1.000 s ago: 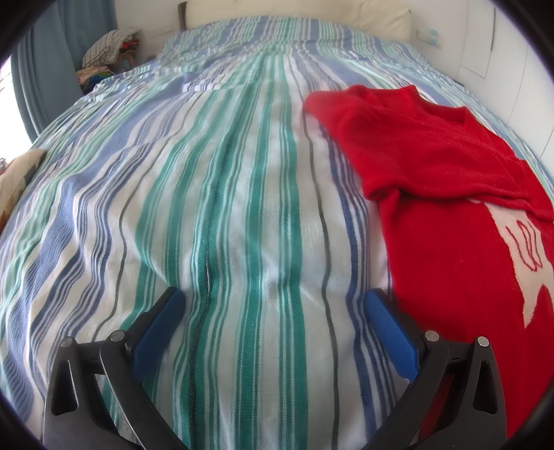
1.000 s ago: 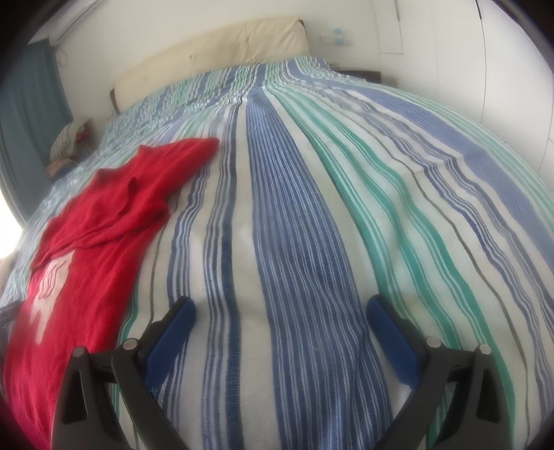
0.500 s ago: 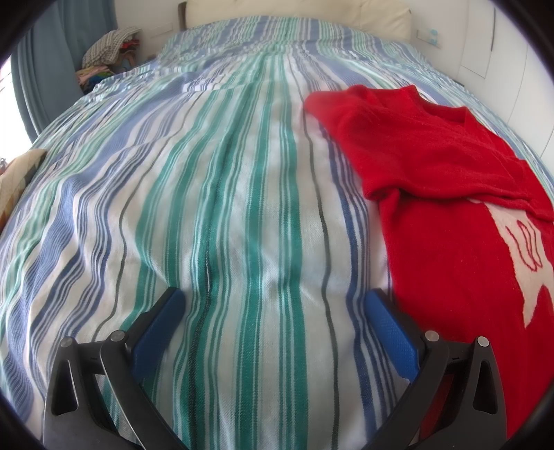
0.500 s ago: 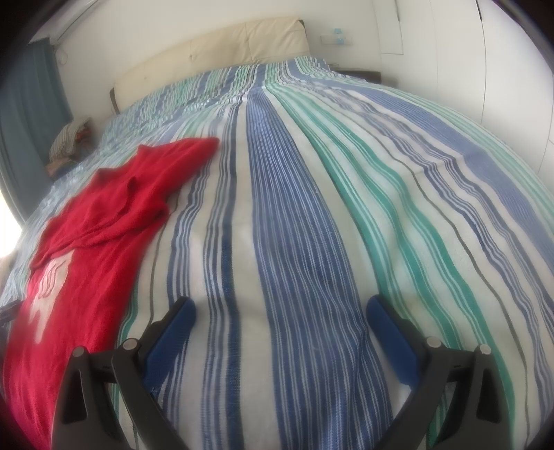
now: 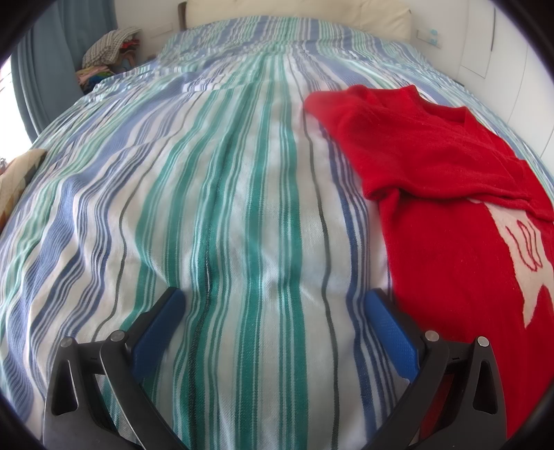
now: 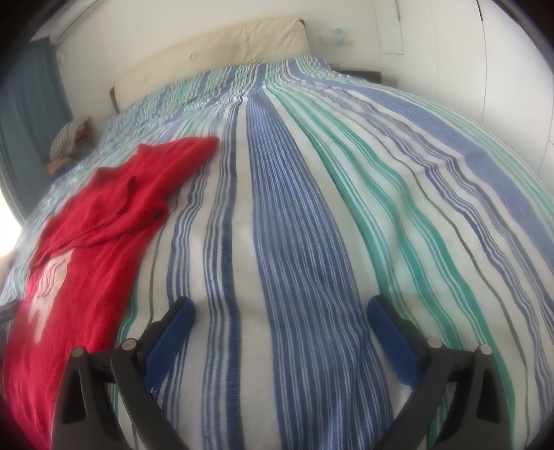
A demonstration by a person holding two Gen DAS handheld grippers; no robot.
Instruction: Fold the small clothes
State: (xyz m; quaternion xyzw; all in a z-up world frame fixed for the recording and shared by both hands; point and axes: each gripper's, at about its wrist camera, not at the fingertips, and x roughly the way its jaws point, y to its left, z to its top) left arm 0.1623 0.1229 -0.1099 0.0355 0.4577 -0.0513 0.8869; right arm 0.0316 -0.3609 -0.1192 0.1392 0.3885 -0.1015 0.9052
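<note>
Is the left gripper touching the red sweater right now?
Apart. In the left wrist view the left gripper is open over bare striped bedspread, and a strip of bedspread shows between its right finger and the red sweater.

Big bed (image 5: pixel 242 207) fills both views, covered w/ a bedspread (image 6: pixel 311 225) striped blue, green & white, some thin dark lines. Cream padded headboard (image 6: pixel 225 48) at the far end against a white wall (image 6: pixel 173 27). White panelled cupboard doors (image 6: pixel 467 52) along 1 side. Blue curtain (image 5: pixel 45 69) on the other side, bright daylight at its edge. Pile of mixed clothes (image 5: pixel 107 52) near the curtain, beside the bed. Small wall switch plate (image 5: pixel 429 34) next to the headboard.
</note>
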